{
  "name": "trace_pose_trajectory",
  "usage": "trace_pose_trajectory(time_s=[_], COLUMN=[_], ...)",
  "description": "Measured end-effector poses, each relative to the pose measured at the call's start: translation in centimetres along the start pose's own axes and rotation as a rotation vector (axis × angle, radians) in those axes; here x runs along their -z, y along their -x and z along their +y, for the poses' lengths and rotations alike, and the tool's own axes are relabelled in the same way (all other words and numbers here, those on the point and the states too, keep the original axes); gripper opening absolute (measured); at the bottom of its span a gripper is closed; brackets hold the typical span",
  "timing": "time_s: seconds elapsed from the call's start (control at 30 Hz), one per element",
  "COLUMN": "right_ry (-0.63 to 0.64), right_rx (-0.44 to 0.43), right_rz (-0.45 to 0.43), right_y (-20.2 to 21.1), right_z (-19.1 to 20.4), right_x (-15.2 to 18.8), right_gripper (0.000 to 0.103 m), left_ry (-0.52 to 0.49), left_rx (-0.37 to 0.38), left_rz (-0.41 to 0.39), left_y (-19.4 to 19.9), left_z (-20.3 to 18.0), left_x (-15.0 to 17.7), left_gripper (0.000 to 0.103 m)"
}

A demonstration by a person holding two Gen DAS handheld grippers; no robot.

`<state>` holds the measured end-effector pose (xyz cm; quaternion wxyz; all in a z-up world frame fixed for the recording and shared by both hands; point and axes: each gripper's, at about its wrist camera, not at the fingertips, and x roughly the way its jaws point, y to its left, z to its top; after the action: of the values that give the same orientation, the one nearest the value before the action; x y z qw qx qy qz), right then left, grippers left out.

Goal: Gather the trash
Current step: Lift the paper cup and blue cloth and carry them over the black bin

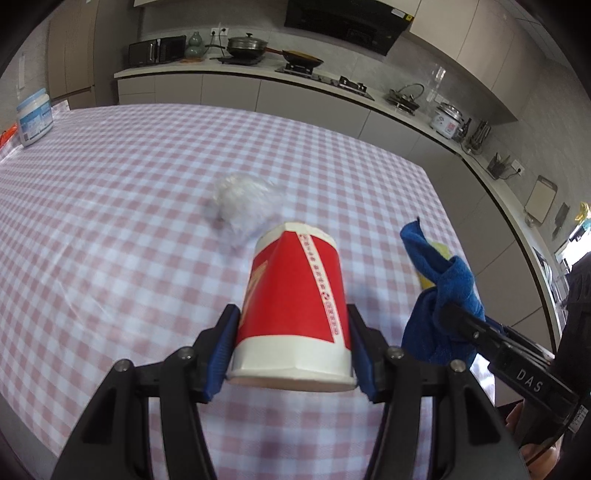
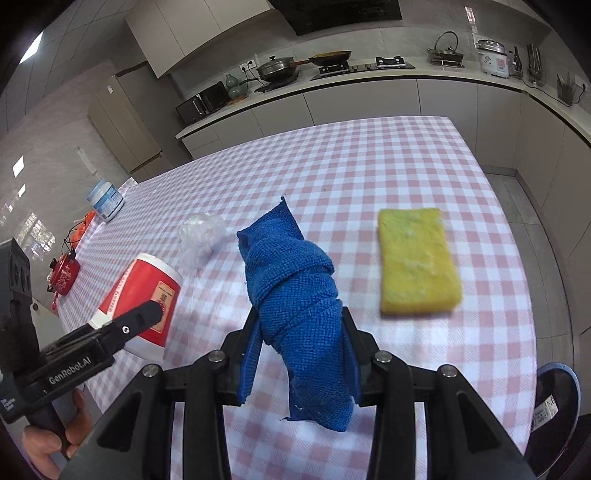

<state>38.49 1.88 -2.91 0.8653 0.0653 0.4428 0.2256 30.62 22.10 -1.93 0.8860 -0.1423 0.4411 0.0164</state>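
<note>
1. On our left, the left gripper [image 1: 293, 347] is clamped around a red and white paper cup [image 1: 295, 306], held above the checked tablecloth [image 1: 110, 221]. Its printed strip is too small to read.
2. Just beyond the cup, a crumpled clear plastic wrap [image 1: 243, 201] lies uncollected.
3. The right gripper [image 2: 301, 354] grips a knotted blue cloth [image 2: 299, 302].
4. A yellow sponge [image 2: 419, 260] rests on the table at right.
5. We judge collection barely begun; no bin shows.
6. Readable writing: "GenRobot.AI" and "DAS" on the gripper bodies.

a pink-checked table [image 2: 369, 166] stands before grey cabinets [image 2: 351, 107], a long pale counter [image 1: 258, 72] and a dark hood [image 1: 343, 22].
</note>
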Motion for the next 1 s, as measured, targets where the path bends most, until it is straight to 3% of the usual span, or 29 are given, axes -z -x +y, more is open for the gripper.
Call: trace_pose_trajectory(time_s=[0.53, 1.0], right_ry=[-0.09, -0.307], right_rx=[0.062, 0.232], right_rz=[-0.065, -0.167], right_y=[8.2, 17.8], right_z=[-7.4, -18.6], right_x=[3.5, 9.3], right_gripper=[0.042, 0.042], left_ry=[-0.099, -0.316], left_rx=[0.092, 0.287], left_rz=[0.009, 0.089], left_y=[0.7, -0.4], left_z=[-9.7, -23.8], left_x=[3.9, 7.3], left_gripper=[0.057, 0.057])
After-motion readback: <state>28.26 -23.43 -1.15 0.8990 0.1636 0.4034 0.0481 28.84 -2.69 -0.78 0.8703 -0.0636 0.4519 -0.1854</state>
